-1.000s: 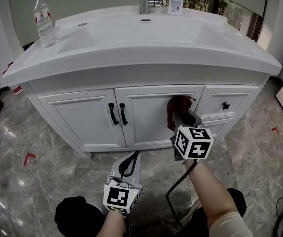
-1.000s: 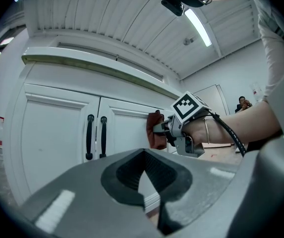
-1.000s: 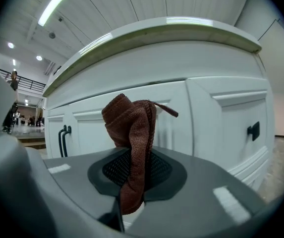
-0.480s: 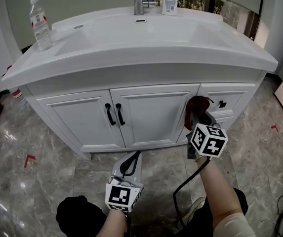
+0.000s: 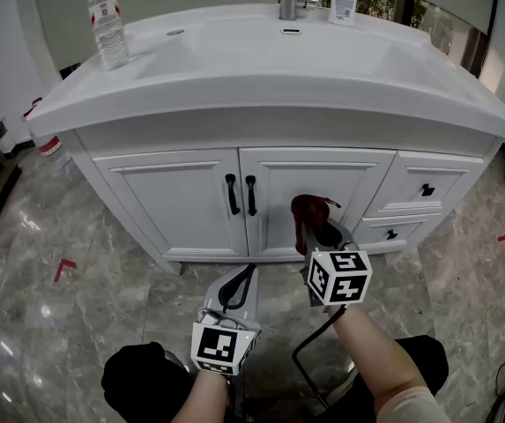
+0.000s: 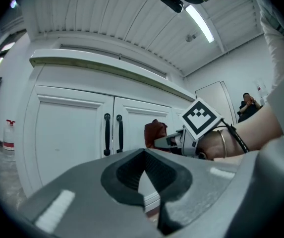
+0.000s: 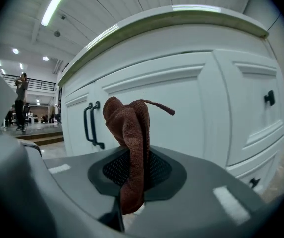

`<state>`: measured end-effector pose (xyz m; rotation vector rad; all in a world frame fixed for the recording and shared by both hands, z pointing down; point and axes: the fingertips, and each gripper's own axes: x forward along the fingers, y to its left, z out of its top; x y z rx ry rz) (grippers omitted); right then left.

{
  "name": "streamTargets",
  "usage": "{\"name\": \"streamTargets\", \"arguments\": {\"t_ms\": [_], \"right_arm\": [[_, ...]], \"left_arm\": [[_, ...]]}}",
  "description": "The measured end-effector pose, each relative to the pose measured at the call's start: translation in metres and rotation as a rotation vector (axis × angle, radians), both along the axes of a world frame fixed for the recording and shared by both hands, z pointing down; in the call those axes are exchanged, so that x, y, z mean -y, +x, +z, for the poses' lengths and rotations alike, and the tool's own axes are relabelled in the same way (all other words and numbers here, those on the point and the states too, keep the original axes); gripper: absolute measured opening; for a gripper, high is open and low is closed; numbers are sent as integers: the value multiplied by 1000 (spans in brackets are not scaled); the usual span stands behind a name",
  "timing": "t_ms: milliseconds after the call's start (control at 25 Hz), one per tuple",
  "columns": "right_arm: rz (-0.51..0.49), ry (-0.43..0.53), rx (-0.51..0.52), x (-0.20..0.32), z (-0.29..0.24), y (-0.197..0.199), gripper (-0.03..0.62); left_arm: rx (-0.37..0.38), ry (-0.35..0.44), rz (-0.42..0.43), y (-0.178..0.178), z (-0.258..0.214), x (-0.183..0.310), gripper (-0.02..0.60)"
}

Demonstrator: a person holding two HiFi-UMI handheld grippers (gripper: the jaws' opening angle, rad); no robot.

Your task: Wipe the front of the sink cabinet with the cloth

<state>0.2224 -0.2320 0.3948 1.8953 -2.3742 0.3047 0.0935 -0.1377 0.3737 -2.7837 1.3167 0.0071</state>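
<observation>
No wording could be read. The water bottle (image 5: pixel 108 25) at the desk's (image 5: pixel 261 86) far left wore a red-and-white label, and the pump bottle (image 5: pixel 344 5) at its far edge a blue one, both illegible. The cubes on the left gripper (image 5: pixel 243 276) and right gripper (image 5: pixel 314 227) showed only black square markers.

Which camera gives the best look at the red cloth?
The right gripper view: the cloth sits large at centre, pinched in the right gripper, weave visible. The head view shows it small against the cabinet door; the left gripper view shows it side-on, small, at that gripper's tip.
</observation>
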Motion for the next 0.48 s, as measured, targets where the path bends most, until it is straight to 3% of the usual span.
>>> {"name": "streamTargets", "arguments": {"t_ms": [200,480], "right_arm": [[-82,-27,5,17,19,-65,83],[-73,-47,63,36,34,-86,83]], "left_arm": [[-17,-1,-11,-15,1,0,0],[39,12,-30,-29,7,-4,0]]}}
